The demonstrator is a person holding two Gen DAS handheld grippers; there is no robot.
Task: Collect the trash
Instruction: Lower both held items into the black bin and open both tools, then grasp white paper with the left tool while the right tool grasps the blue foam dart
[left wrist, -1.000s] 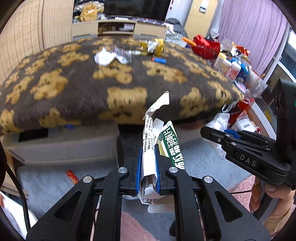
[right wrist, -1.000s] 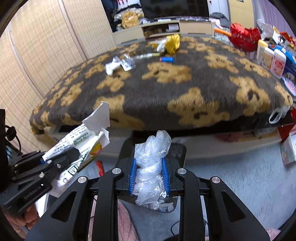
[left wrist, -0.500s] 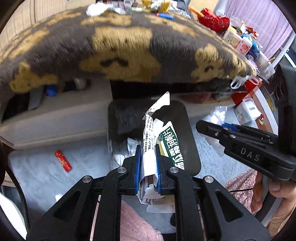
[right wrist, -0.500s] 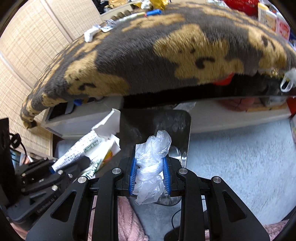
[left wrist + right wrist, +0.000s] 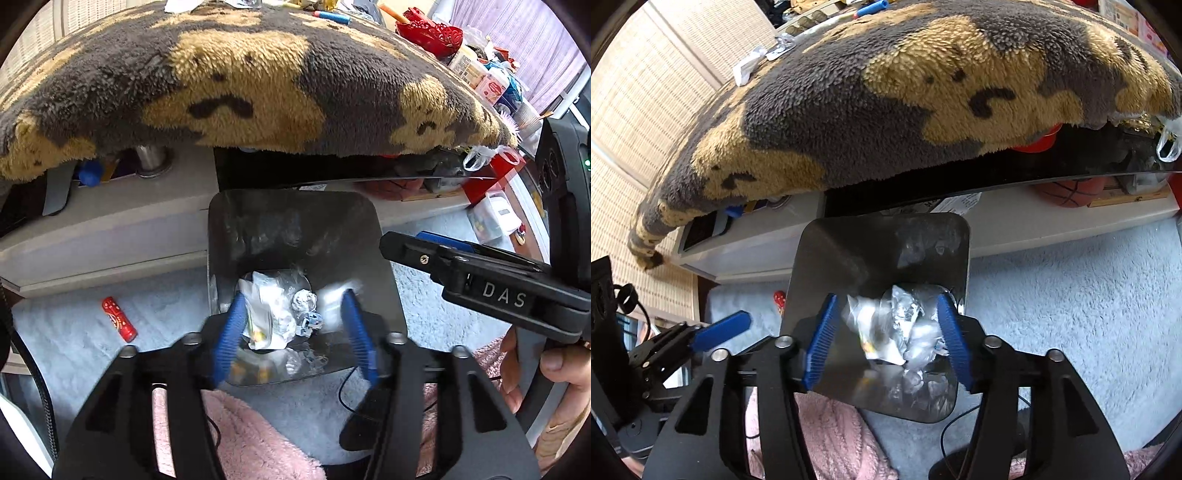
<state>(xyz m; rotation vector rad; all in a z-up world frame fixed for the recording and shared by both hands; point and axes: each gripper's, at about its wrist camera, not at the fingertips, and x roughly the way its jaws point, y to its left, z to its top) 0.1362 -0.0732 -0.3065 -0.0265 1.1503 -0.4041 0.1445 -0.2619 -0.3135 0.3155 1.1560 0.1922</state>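
1. Both of my tongs hang over the dark trash bin (image 5: 295,229) on the pale carpet (image 5: 74,317).
2. My left tongs (image 5: 293,328) have just been opening; the blue pads (image 5: 231,332) stand apart with nothing pressed between them.
3. My right tongs (image 5: 886,336) have also just been opening, pads apart and gripping nothing.
4. Crumpled paper and plastic trash (image 5: 273,314) lies inside the bin, below both sets of pads.
5. A small red tube (image 5: 119,318) lies on the carpet left of the bin.
6. A bear-patterned blanket (image 5: 240,81) covers the bed behind the bin, with more scraps on top at its far edge.
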